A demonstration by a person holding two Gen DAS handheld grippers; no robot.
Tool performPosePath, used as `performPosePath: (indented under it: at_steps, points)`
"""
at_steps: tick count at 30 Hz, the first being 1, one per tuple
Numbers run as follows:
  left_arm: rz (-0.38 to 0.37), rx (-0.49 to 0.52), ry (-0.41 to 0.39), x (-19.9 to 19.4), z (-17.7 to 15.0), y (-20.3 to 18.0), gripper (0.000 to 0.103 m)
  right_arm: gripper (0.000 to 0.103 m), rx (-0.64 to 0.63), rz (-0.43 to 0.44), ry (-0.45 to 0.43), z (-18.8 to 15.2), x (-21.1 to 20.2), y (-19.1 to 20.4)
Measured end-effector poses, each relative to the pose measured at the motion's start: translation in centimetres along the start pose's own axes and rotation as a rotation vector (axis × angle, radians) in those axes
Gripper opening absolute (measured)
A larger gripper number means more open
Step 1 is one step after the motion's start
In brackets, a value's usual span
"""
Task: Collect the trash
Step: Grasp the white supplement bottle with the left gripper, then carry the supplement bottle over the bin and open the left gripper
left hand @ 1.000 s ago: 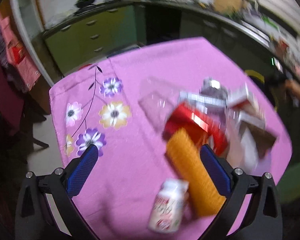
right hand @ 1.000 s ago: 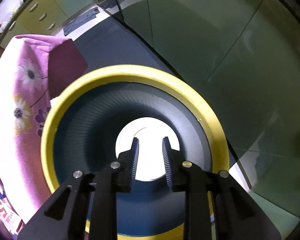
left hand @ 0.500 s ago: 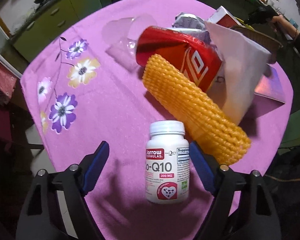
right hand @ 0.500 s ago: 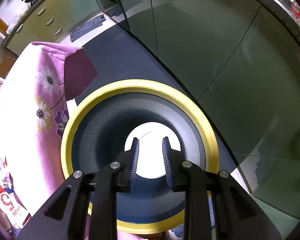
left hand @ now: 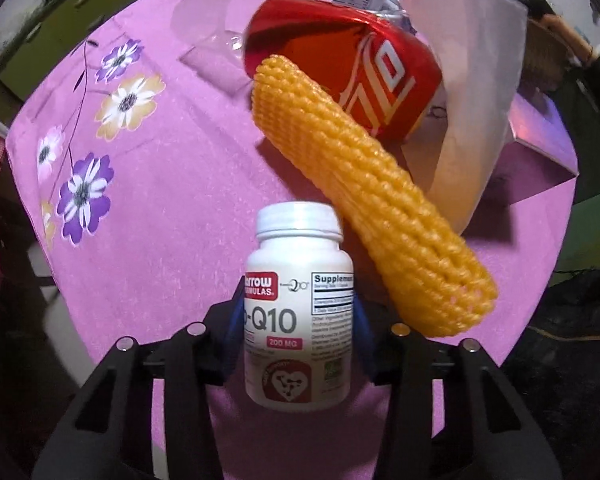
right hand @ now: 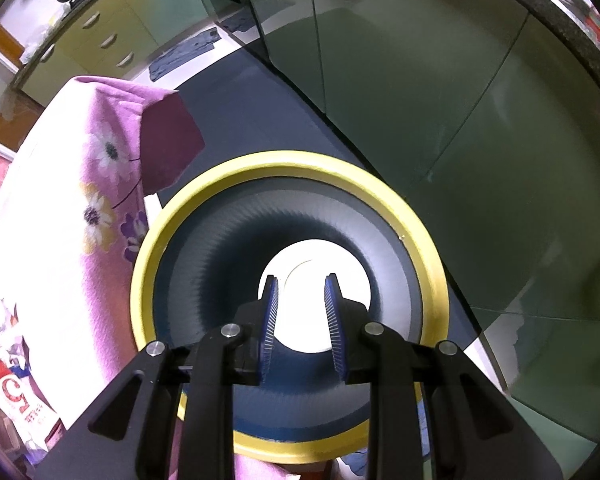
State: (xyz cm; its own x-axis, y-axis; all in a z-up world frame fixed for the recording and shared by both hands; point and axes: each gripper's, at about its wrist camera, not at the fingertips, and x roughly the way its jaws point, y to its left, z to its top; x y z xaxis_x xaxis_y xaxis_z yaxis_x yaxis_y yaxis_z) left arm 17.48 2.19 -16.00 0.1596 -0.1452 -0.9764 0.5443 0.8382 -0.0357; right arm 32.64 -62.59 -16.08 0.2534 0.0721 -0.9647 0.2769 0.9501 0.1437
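White plastic fills the lower middle of the left wrist view: a pill bottle (left hand: 299, 312) lies on its side on the pink flowered tabletop (left hand: 148, 216), cap pointing away. The left gripper (left hand: 298, 332) has just been closing, and its blue pads now sit against both flanks of the bottle, about at the label. An orange foam net sleeve (left hand: 364, 196) lies just beside the bottle's cap, leaning on a red can (left hand: 340, 68), with white paper (left hand: 476, 92) behind. To do this pick well, I would squeeze firmly across the middle of the bottle and lift straight up, so the cap does not drag the sleeve along.

From the right wrist view, the right gripper (right hand: 302, 320) hangs over a yellow-rimmed bin (right hand: 424, 240) on the floor beside the cloth, pads narrowly apart with nothing between them. White shows at the bin's bottom. The bottle should travel there and be dropped well inside the rim.
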Motion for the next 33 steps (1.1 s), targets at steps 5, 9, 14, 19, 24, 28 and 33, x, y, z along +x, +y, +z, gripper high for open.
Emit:
performPosePath:
  at_steps: [5, 9, 14, 19, 24, 28, 33]
  points:
    - [-0.032, -0.061, -0.056, -1.9, -0.5, 1.6, 0.045, 0.024, -0.015, 0.020, -0.014, -1.1, -1.0, 0.1]
    - [-0.019, -0.073, -0.110, -4.4, -0.8, 1.5, 0.045, 0.024, -0.023, 0.031, -0.026, -1.5, -1.7, 0.2]
    - [0.012, -0.060, -0.165, -7.5, 0.0, 0.9, 0.045, 0.024, -0.035, 0.041, -0.045, -1.9, -2.3, 0.3]
    - [0.010, 0.014, -0.220, -10.5, 2.2, -1.5, 0.045, 0.024, -0.044, 0.065, -0.064, -2.7, -3.3, 0.0]
    - [-0.042, 0.104, -0.271, -12.8, 6.9, -5.2, 0.045, 0.024, -0.050, 0.093, -0.089, -3.4, -4.5, -0.8]
    - [-0.103, 0.194, -0.267, -13.3, 12.3, -9.3, 0.045, 0.024, -0.061, 0.104, -0.105, -4.4, -5.6, -1.6]
    - [-0.177, 0.333, -0.206, -11.3, 19.8, -16.1, 0.045, 0.024, -0.053, 0.108, -0.148, -5.5, -7.8, -3.4]
